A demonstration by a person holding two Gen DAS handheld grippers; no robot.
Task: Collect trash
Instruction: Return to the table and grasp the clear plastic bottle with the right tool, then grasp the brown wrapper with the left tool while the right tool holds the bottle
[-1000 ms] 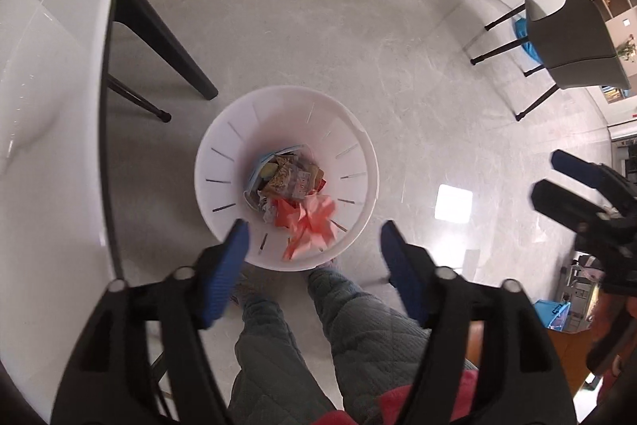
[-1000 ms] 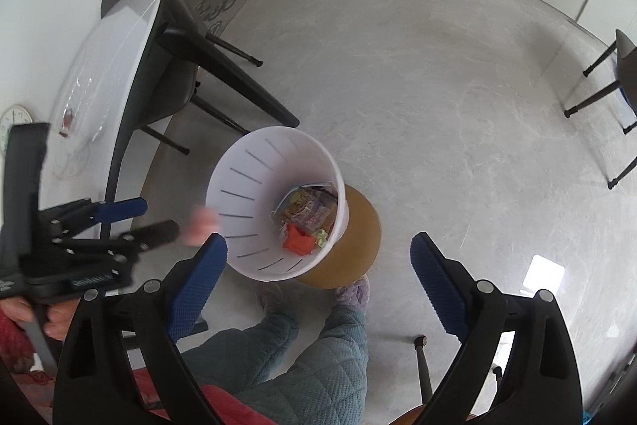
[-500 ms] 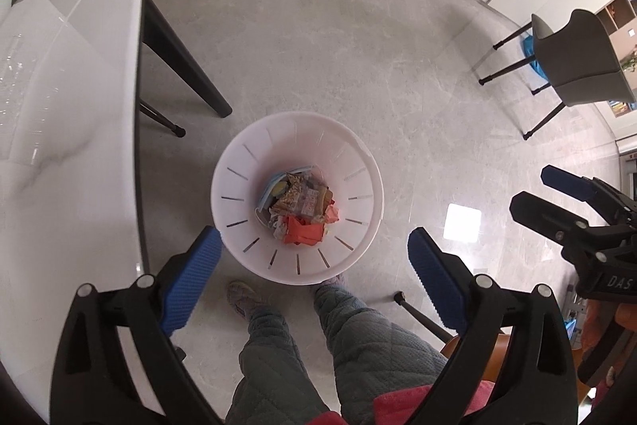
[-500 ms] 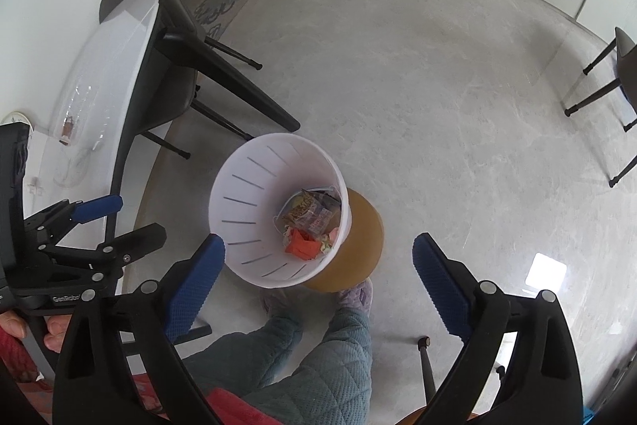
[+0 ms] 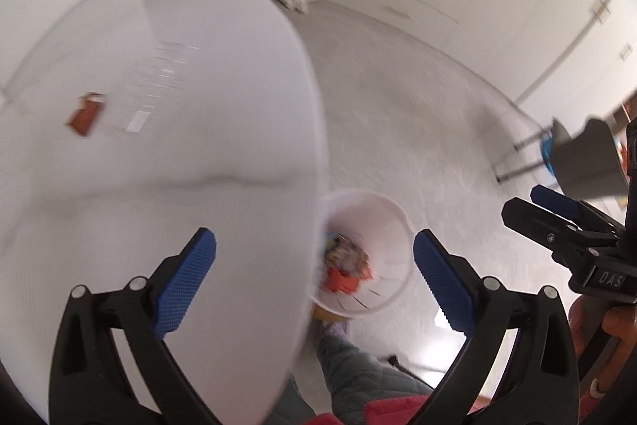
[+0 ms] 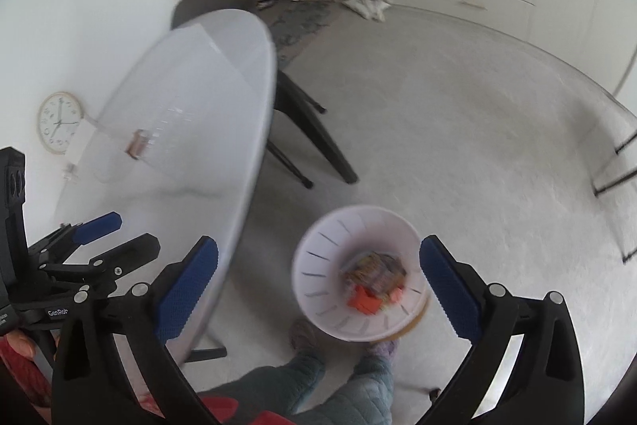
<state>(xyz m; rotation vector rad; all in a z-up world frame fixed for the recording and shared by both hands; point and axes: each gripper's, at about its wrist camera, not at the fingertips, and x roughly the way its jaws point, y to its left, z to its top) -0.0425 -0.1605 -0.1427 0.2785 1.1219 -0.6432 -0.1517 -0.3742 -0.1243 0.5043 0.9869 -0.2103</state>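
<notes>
Now both views are blurred, yet the main things read clearly. The left gripper point(image 5: 314, 271) hangs with its blue-padded fingers point(image 5: 185, 281) spread wide and nothing between them, above the edge of the white table point(image 5: 159, 130). The right gripper point(image 6: 318, 279) is spread just as wide and also empty, above the floor point(image 6: 458, 146) beside the table point(image 6: 191, 130).

The bin point(image 5: 382, 226), a white round tub with slits in its wall, stands on the floor at the table's edge; in the left view the tabletop hides its left side. In the right view the bin point(image 6: 330, 245) shows whole, between that gripper's two fingers point(image 6: 187, 289) but far below them. Trash point(image 6: 374, 281) lies at its bottom: crumpled printed wrappers and an orange-red piece. The left view shows the same trash point(image 5: 344, 267).

A small reddish-brown wrapper point(image 5: 85, 114) lies on the tabletop, well apart from the bin and from the left gripper. The right view shows it too, as a small brown scrap point(image 6: 137, 144) on the table, too blurred to make out further.

A round clock point(image 6: 59, 122) leans low against the wall past the table. A grey chair point(image 5: 585, 162) stands far across the floor. The person's legs point(image 6: 350, 385), in grey-green quilted trousers, stand just beside the bin.
</notes>
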